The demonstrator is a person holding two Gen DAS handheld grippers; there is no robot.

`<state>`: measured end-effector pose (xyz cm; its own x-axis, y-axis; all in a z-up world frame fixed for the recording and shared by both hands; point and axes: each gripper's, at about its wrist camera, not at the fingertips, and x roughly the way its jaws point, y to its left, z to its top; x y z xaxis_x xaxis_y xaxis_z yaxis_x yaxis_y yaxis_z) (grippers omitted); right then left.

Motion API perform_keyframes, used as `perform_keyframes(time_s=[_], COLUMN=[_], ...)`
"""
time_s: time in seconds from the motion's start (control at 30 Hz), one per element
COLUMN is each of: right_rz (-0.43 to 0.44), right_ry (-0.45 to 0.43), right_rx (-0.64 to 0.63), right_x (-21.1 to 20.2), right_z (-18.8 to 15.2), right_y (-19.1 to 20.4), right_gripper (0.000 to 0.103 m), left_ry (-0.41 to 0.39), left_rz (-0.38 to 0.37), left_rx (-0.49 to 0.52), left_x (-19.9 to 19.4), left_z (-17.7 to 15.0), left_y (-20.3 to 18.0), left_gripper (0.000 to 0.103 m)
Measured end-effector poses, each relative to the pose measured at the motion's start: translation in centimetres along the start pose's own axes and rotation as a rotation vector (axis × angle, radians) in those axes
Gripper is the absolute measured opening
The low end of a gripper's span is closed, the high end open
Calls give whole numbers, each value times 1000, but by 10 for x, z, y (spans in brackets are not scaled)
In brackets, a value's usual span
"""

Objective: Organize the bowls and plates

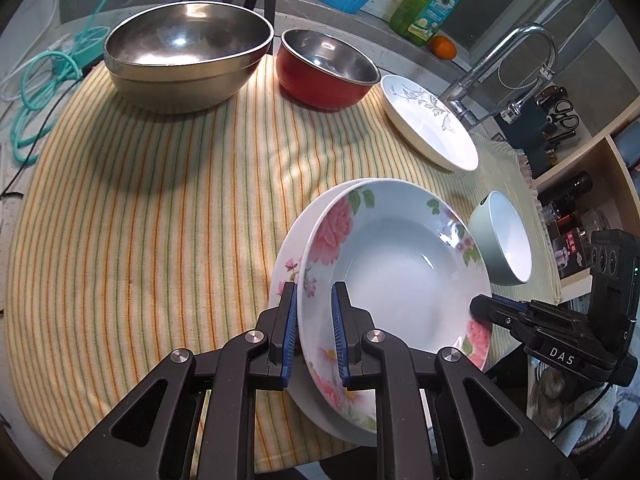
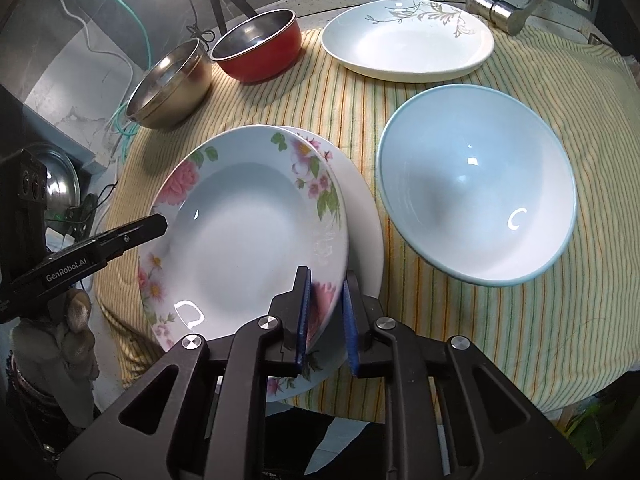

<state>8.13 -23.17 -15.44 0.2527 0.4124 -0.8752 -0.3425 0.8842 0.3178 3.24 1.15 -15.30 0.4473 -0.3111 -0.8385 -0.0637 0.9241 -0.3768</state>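
A floral deep plate [image 1: 384,264] [image 2: 240,232] lies tilted and offset on a second floral plate [image 1: 286,256] [image 2: 362,216] on the striped cloth. My left gripper [image 1: 313,288] is shut on the upper plate's near rim, one pad outside and one inside. From the other side, my right gripper [image 2: 327,274] straddles the same plate's rim. Its left pad lies against the rim and a thin gap shows at the right pad, so it stands open. Each gripper shows in the other's view: the right gripper [image 1: 480,306] and the left gripper [image 2: 160,222].
On the cloth [image 1: 160,220] stand a large steel bowl [image 1: 188,48], a red steel-lined bowl [image 1: 328,68], a white leaf-patterned plate [image 1: 432,128] and a pale blue bowl [image 2: 476,184]. A faucet [image 1: 520,64], soap bottle [image 1: 432,0] and shelves lie beyond the cloth's far right.
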Motion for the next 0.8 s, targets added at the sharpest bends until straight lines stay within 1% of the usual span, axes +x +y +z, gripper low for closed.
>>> perform_keyframes(time_s=[0.37, 0.43, 0.47, 0.5, 0.6, 0.73, 0.8], right_rz=[-51, -54, -59, -63, -75, -71, -69], right_ry=[1, 2, 2, -1, -3, -2, -2], right_rx=[-52, -55, -60, -65, -80, -83, -85], right_x=[1, 1, 1, 1, 0, 0, 0], right_z=[-1, -1, -1, 0, -1, -1, -1], right_y=[8, 8, 9, 10, 14, 13, 14], right_gripper=[22, 24, 30, 37, 39, 39, 41], left_ry=[9, 10, 10, 10, 10, 12, 9], left_rz=[16, 21, 25, 24, 50, 37, 38], left_rx=[25, 31, 37, 44, 75, 57, 59], left_x=[1, 2, 2, 2, 2, 3, 2], left_z=[2, 2, 2, 2, 1, 3, 4], left_y=[-6, -7, -7, -9, -15, -12, -13], left_gripper=[16, 17, 18, 18, 19, 19, 19])
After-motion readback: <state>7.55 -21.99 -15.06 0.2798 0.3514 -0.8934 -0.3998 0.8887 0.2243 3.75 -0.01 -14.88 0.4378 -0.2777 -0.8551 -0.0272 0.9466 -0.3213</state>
